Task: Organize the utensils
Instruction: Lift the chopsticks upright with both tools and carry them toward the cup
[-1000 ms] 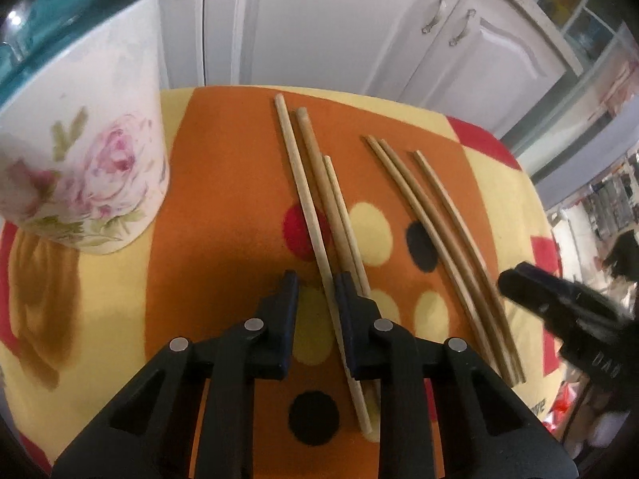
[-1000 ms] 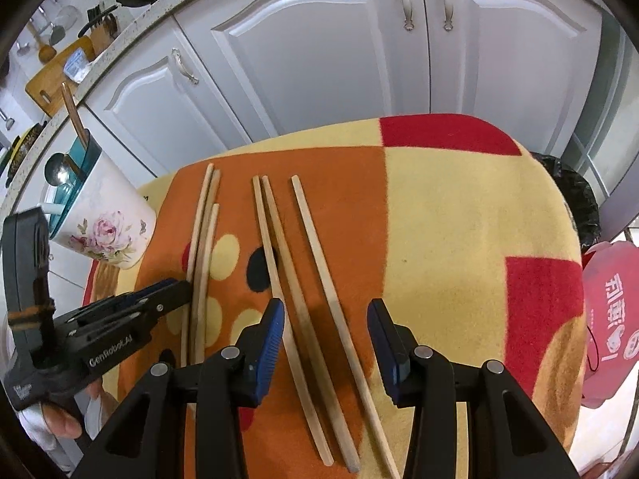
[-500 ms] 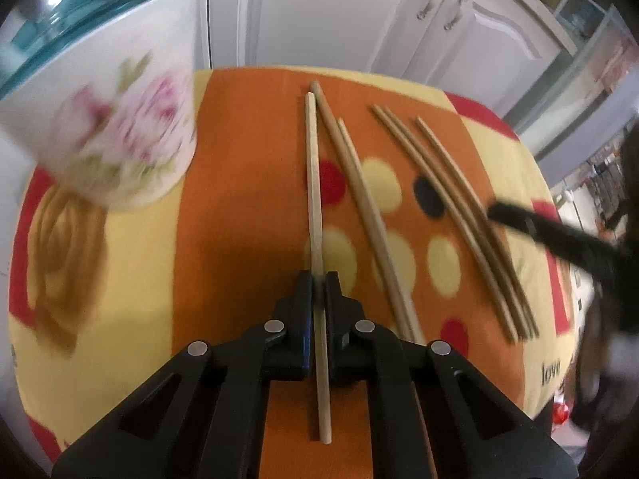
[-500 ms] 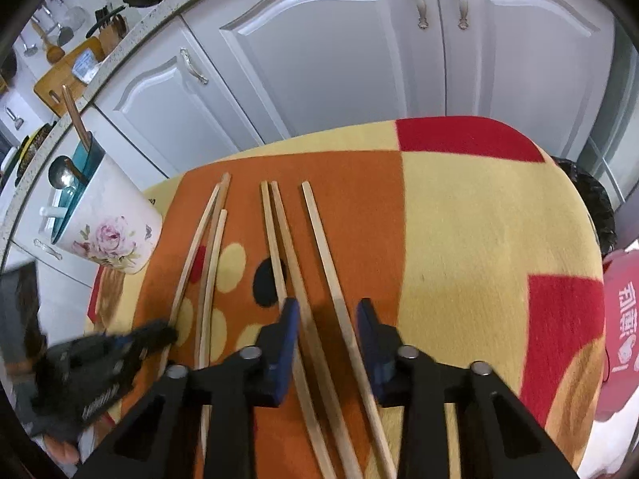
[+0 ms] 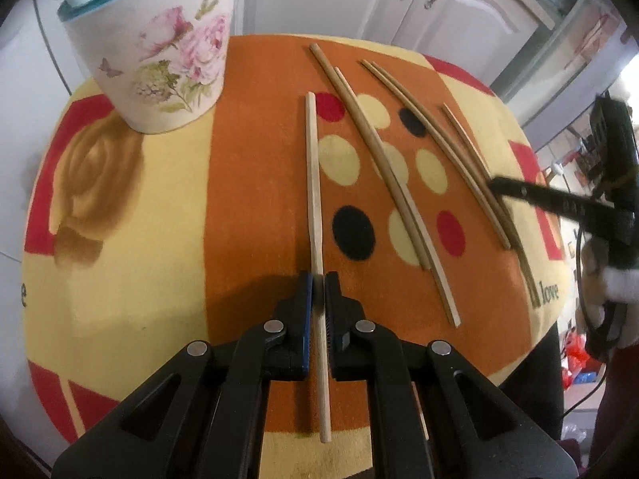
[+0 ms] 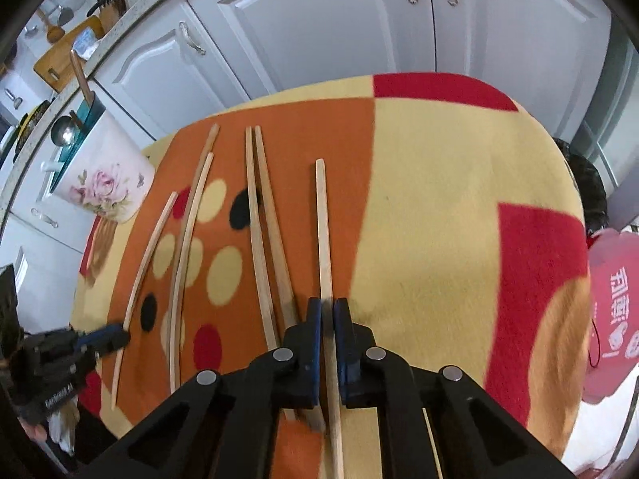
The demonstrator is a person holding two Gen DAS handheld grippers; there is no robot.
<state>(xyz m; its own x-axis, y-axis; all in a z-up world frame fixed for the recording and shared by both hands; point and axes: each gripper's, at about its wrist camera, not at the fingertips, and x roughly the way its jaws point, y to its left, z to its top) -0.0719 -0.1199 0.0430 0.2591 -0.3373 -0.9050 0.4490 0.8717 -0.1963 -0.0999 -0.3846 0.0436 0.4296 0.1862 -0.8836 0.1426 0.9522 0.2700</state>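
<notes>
Several wooden chopsticks lie on a colourful blanket (image 5: 247, 167). My left gripper (image 5: 318, 279) is shut on the leftmost chopstick (image 5: 313, 183), which points away from me. My right gripper (image 6: 327, 305) is shut on the rightmost chopstick (image 6: 323, 231). Two chopstick pairs stay on the cloth between them, one pair (image 5: 375, 147) to the left and one pair (image 6: 263, 215) to the right. A floral utensil holder (image 5: 159, 48) with a teal rim stands at the far left, also in the right wrist view (image 6: 100, 175). The right gripper shows in the left wrist view (image 5: 515, 191).
White cabinet doors (image 6: 359, 28) stand just behind the covered table. The table's front edge (image 5: 319, 443) is close under my left gripper. A pink bag (image 6: 611, 319) hangs at the right, below the table edge. A kitchen counter with a cutting board (image 6: 60, 56) is at far left.
Both grippers have closed, each on a chopstick. The left one has pulled its chopstick away from its neighbours toward me; the right one has drawn the rightmost chopstick away from its pair.
</notes>
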